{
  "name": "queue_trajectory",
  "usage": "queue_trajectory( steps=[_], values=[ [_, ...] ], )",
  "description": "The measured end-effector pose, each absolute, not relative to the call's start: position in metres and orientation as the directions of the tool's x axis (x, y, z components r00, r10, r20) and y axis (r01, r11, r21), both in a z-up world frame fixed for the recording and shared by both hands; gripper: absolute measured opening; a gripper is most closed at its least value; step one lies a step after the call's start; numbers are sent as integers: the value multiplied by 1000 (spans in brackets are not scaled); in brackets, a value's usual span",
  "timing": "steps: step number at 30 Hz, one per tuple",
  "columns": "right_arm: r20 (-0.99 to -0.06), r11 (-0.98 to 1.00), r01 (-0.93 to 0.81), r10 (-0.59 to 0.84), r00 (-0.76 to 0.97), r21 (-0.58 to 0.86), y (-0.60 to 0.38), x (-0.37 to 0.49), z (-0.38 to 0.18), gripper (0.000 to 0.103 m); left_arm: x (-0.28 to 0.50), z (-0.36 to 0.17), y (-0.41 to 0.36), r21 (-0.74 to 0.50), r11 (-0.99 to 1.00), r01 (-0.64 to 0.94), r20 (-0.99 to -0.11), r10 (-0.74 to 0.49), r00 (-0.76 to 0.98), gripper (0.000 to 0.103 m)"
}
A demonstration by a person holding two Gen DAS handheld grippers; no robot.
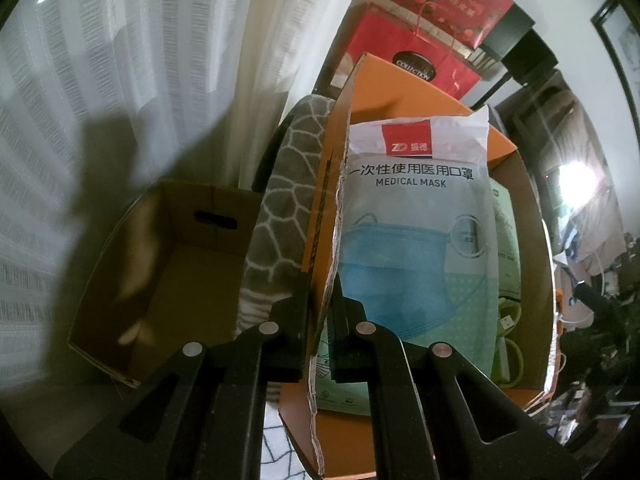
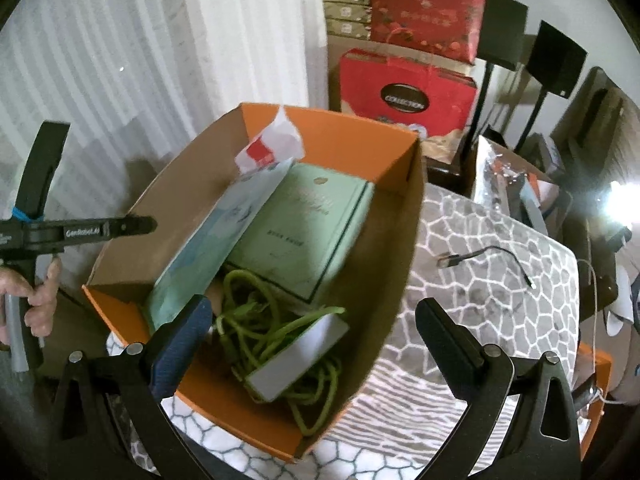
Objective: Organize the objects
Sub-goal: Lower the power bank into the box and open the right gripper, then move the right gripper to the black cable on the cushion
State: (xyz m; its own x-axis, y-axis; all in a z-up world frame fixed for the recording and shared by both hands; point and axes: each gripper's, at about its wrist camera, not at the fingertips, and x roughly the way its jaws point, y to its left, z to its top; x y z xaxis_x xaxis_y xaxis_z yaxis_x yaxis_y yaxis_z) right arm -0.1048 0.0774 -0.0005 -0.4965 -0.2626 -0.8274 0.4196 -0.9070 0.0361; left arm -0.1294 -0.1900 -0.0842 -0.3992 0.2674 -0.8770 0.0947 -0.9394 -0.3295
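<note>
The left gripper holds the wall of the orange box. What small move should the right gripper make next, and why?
Probably swing the open right gripper toward the black cable on the patterned cloth. The cable lies loose outside the orange box, while the left gripper pinches the box wall.

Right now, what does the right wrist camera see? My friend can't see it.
An open orange box sits on a grey patterned cloth, holding a mask packet, a green book and a green cable. The right gripper hangs above it, jaws wide apart and empty.
</note>
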Motion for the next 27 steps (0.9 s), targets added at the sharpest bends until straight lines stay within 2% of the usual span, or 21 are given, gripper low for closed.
queue_trajectory(
  steps=[27],
  values=[
    [-807,-980,194,-148,-571,42,175,-142,-1,103,-129,-85,-190,-326,-941,96,-878,263,-399,6]
  ],
)
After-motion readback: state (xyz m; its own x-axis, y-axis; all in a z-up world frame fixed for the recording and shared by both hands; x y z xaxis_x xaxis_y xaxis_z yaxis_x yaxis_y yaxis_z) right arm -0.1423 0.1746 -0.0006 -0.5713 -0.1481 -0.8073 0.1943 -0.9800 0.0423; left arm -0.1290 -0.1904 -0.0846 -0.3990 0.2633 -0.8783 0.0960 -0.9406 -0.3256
